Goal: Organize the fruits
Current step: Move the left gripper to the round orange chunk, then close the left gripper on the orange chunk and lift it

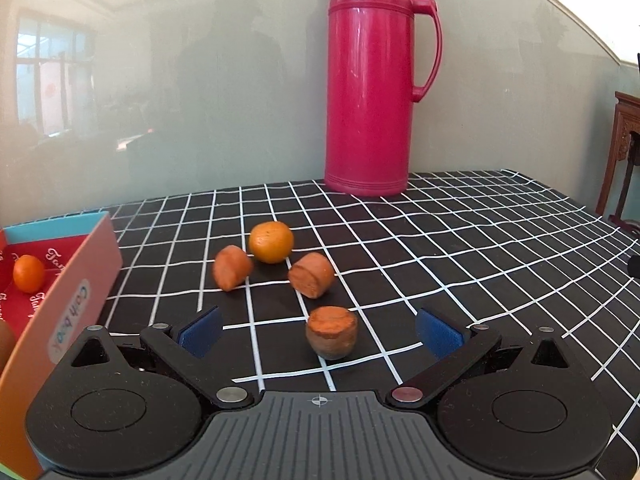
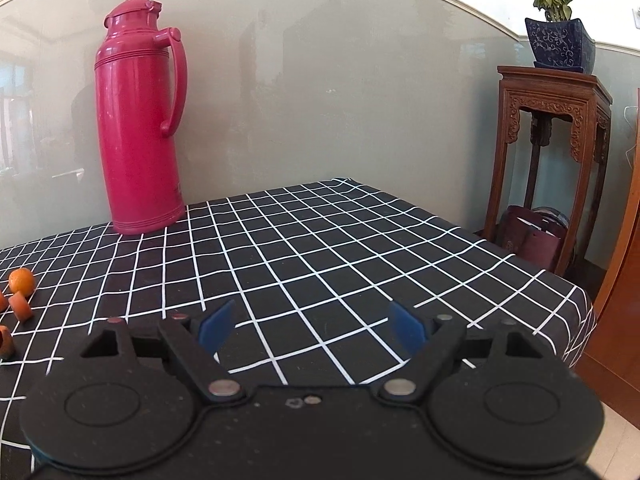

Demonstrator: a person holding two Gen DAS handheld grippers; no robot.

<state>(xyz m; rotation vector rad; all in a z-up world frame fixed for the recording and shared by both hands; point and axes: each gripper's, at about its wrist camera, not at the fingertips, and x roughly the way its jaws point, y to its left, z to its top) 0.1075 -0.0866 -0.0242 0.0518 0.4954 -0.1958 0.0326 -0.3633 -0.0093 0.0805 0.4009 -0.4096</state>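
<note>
Mid-task, by the look of it: one small orange (image 1: 28,273) already inside the box (image 1: 80,280) at the left edge of the table (image 1: 480,240), four pieces not yet sorted. Step in hand, most likely: lining up on the next piece.

Left gripper (image 1: 319,330) wide open, holding nothing, low over the checked cloth. Nearest cut chunk (image 1: 332,332) standing between the blue pads (image 1: 202,330), slightly right of centre, touching neither. Beyond it, two more cut chunks (image 1: 232,267) (image 1: 312,274) lying on their sides, and a whole orange (image 1: 271,241) behind, just beside the left one. Red thermos (image 1: 372,80) upright, well behind the fruit.

Next move, as a judgement: a little further forward, a close on the near chunk, then a carry left over the box wall.

Right gripper (image 2: 310,326) also wide open and empty, over bare cloth, fruit far off at its left edge.
</note>
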